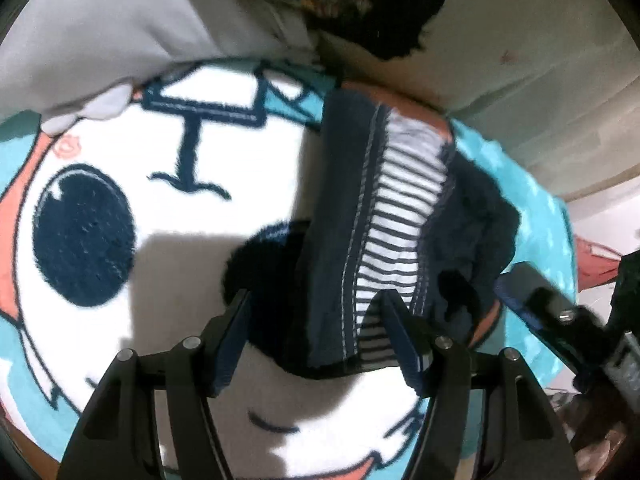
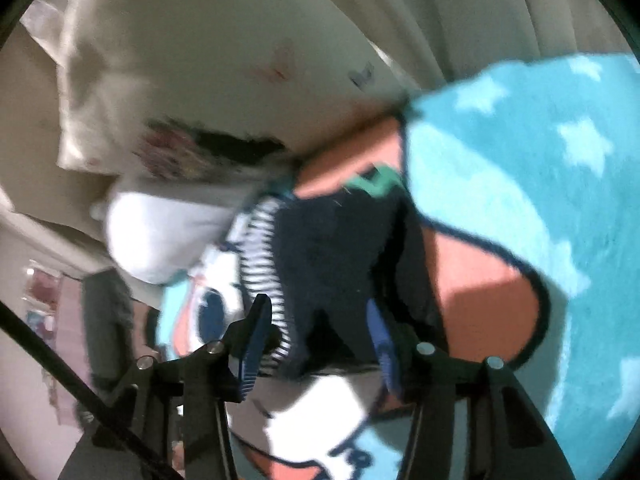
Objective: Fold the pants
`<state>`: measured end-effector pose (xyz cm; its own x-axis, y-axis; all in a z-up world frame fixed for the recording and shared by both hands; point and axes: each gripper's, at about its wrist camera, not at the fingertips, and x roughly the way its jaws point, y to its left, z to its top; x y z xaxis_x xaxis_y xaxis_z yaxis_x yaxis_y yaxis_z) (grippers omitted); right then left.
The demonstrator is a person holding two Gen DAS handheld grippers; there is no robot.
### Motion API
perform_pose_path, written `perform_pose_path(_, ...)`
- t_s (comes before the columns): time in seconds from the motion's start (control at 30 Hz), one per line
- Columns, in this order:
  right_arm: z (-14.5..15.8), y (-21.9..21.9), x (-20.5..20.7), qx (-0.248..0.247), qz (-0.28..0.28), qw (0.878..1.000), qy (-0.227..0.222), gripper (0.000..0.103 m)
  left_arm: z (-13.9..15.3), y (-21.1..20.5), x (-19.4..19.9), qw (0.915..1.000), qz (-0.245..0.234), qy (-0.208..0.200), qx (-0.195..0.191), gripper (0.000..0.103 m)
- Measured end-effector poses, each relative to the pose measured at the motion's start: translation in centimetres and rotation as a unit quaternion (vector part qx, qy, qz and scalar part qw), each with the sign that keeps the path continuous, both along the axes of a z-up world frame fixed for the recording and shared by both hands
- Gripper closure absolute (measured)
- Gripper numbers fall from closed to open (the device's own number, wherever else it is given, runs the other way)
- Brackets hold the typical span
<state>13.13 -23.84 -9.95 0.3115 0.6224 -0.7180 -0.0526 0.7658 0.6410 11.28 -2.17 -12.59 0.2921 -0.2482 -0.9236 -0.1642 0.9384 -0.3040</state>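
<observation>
Left wrist view: left hand-held gripper (image 1: pixel 316 312) gapes wide around the small navy pants with striped lining (image 1: pixel 352 216), centre frame; right hand-held gripper (image 2: pixel 316 320) likewise spread, straddling them.

Left gripper (image 1: pixel 316 312) is showing matte black angular arms, blue ribbed pads (image 1: pixel 230 344) and round silver screws; right gripper (image 2: pixel 318 330) is showing the same build, a black cable (image 2: pixel 80 392) crossing beside it.

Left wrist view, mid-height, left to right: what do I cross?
Big dark cartoon eye on the blanket → navy pants with their striped lining → teal blanket edge → right gripper.
</observation>
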Motion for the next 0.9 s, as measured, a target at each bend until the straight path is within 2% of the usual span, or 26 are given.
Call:
perform_pose_path(0.1, -1.2, -0.6, 0.3, -0.021, -0.018, 0.999, 0.016, 0.048, 0.4, 0.4, -0.2, 0.9999, 0.002, 0.001, -0.015, 0.039)
perform_pose_path(0.17, -0.2, -1.5, -0.2, -0.015, -0.035, 0.999, 0.006, 0.048, 1.9, 1.0, -1.0, 0.9997, 0.002, -0.014, -0.022, 0.039)
perform_pose_path(0.3, 2.5, -2.4, -1.6, -0.039, -0.056, 0.997, -0.028, 0.041, 5.3, 1.8, -3.2, 0.9987, 0.002, -0.051, 0.009, 0.039)
perform_pose_path(0.43, 4.3, -2.0, -3.7, -0.056, -0.079, 0.995, -0.036, 0.036, 8.0, 2.5, -5.6, 0.9942, 0.015, -0.086, 0.062, 0.033)
perform_pose_path(0.57, 4.4, 0.8, -5.5, -0.084, -0.062, 0.994, -0.040, 0.034, 9.9, 4.1, -7.7, 0.9882, 0.028, -0.115, 0.097, 0.033)
perform_pose_path(0.8, 2.8, 6.7, -8.2, -0.122, 0.006, 0.992, -0.023, 0.034, 11.4, 5.9, -9.7, 0.9827, 0.049, -0.141, 0.110, 0.029)
perform_pose_path(0.9, 3.1, 8.1, -8.6, -0.133, 0.017, 0.991, -0.029, 0.033, 11.6, 6.8, -10.4, 0.9818, 0.056, -0.143, 0.112, 0.029)
